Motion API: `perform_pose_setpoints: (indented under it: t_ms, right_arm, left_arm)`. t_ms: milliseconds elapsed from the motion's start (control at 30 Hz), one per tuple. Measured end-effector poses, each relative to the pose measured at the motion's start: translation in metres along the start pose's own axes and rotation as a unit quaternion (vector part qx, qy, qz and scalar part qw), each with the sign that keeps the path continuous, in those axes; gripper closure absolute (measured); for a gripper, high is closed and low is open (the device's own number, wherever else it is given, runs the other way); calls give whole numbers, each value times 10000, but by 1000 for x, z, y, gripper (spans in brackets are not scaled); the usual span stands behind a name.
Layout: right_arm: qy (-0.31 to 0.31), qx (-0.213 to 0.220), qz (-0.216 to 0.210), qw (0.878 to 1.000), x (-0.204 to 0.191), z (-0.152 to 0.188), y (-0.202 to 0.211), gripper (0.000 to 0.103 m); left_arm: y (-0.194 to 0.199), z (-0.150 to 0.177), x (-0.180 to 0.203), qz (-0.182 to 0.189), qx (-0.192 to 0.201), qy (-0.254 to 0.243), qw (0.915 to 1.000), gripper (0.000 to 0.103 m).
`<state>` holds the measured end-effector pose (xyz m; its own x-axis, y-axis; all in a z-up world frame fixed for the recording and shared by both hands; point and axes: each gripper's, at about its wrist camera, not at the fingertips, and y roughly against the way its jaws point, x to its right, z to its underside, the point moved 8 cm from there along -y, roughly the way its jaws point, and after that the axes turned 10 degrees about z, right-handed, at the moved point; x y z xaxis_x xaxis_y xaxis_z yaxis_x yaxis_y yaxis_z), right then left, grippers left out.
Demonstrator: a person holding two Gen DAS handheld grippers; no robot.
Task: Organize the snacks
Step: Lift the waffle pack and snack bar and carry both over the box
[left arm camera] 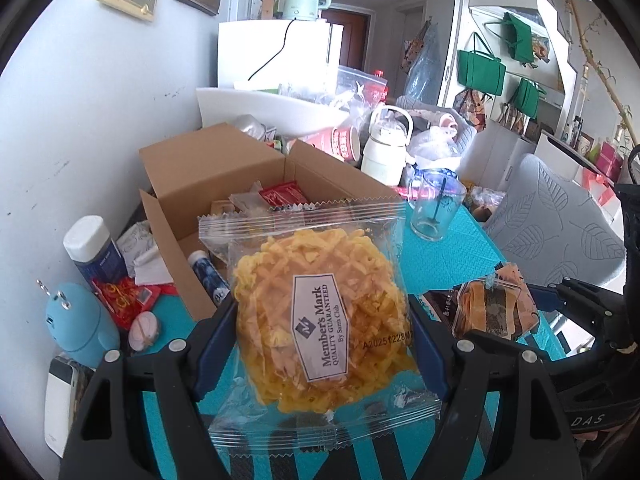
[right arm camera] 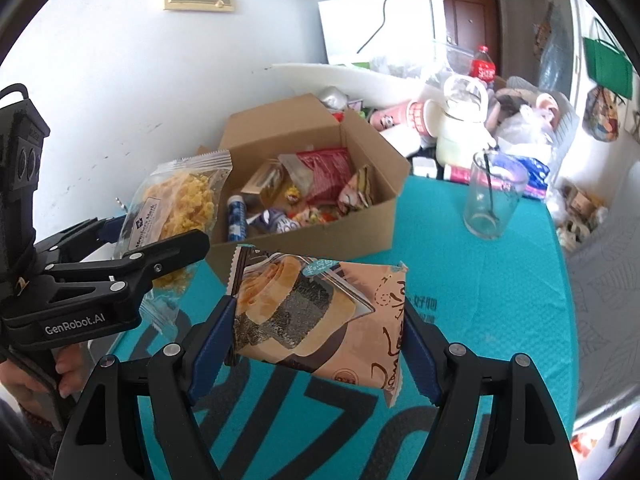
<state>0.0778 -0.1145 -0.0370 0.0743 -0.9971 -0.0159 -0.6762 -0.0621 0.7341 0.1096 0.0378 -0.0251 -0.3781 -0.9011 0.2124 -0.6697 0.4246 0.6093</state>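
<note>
Clear snack pack (left arm camera: 320,320) label read "Member's Mark QUALITY GUARANTEED By Sam's Club", with stamped code "A2025122…", the end unreadable. Left gripper (right arm camera: 132,240) body read "GenRobot.AI". Black item at far right (left arm camera: 588,420) showed "DAS".

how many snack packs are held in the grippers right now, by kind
Clear Member's Mark pack of yellow crisp noodle cake, in the left gripper: 1
Peach-and-brown printed pastry pack, in the right gripper: 1
Total held: 2
Neither pack is yet in the cardboard box, which already holds other snacks.
</note>
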Motion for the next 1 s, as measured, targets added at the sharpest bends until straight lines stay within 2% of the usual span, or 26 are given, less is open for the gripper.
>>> perform_pose_setpoints:
  t_ms: [267,633,833,1000]
  right_arm:
    - [223,274,-2,9994,-16,-33,1,25]
    - [428,632,20,9971,-31,-88,-16,25]
    - [456,732,-128,9962,-37,-118,-38,25]
    - [494,715,-283,9958,-42,-144,-65,25]
  left_arm:
    - [9,-30,-14,-60,348,-14,9994,25]
    - [3,-80,-38,-8,749,-28,9972,25]
    - [-8,-110,-60,-94,952,71,9954,25]
    - [-24,-130,-78,-139,958,154,9952,25]
